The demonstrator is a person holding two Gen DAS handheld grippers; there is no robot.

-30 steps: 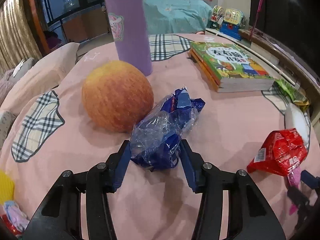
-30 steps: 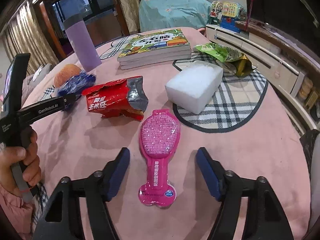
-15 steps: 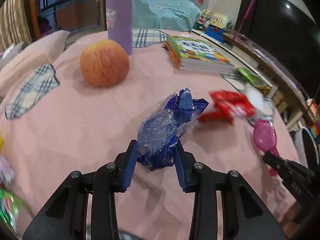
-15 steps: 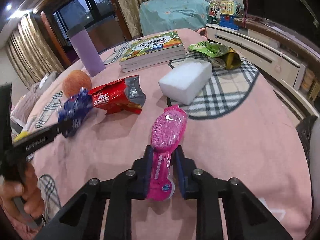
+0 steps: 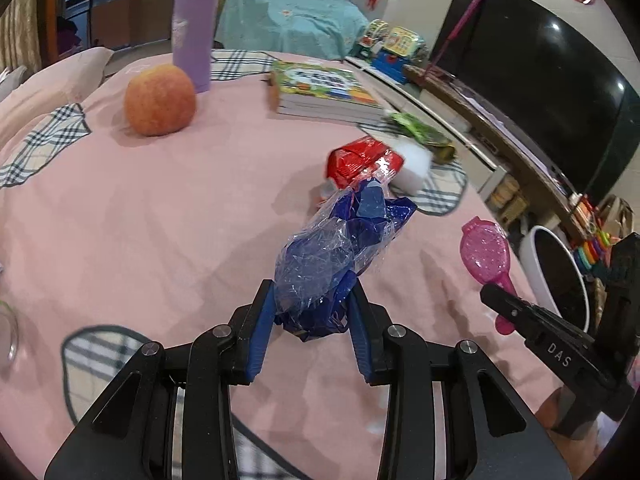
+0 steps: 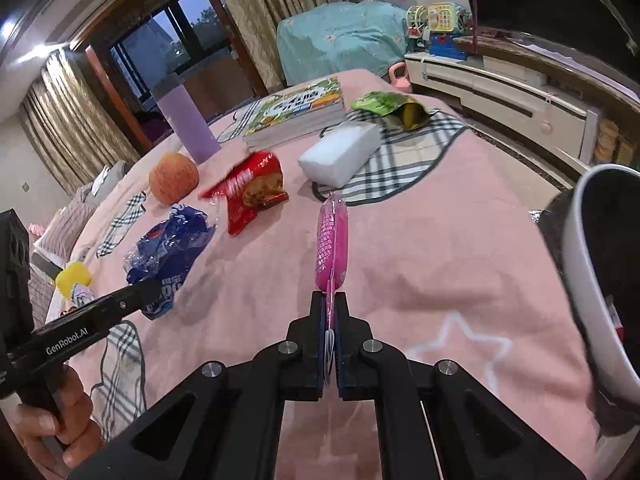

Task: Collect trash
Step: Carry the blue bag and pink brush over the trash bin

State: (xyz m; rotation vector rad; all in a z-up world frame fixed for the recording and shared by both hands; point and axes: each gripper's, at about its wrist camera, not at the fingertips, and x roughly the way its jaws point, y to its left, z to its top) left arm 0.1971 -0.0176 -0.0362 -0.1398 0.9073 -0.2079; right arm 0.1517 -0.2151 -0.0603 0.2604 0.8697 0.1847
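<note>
- My left hand-held gripper (image 5: 312,312) was closed partway on the crumpled blue wrapper (image 5: 340,256), its blue pads pressing the lower end from both sides, the wrapper lifted clear of the pink cloth (image 5: 160,220) on the desk.
- The blue wrapper's long axis ran away from the pads, up and a little to the right in the left wrist view, its torn clear-film end farthest from me.
- My right hand-held gripper (image 6: 329,312) was pinched almost fully closed on the handle of the pink packaged brush (image 6: 332,236).
- The brush stood on edge between the pads, seen edge-on, its long axis pointing straight ahead along the fingers and its head at the far end, above the cloth.
- The red snack bag (image 6: 252,188) lay flat on the cloth, its long axis slanting from near left to far right, between the apple (image 6: 174,178) and the white foam block (image 6: 340,154).
- The green snack bag (image 6: 390,106) lay open-ended just beyond the foam block, beside the stack of books (image 6: 296,114).
- A white bin (image 6: 580,264) with a dark liner stood at the desk's right edge; its inside looked dark, and I could not tell what was in it.
- The purple flask (image 6: 186,124) stood upright behind the apple.
</note>
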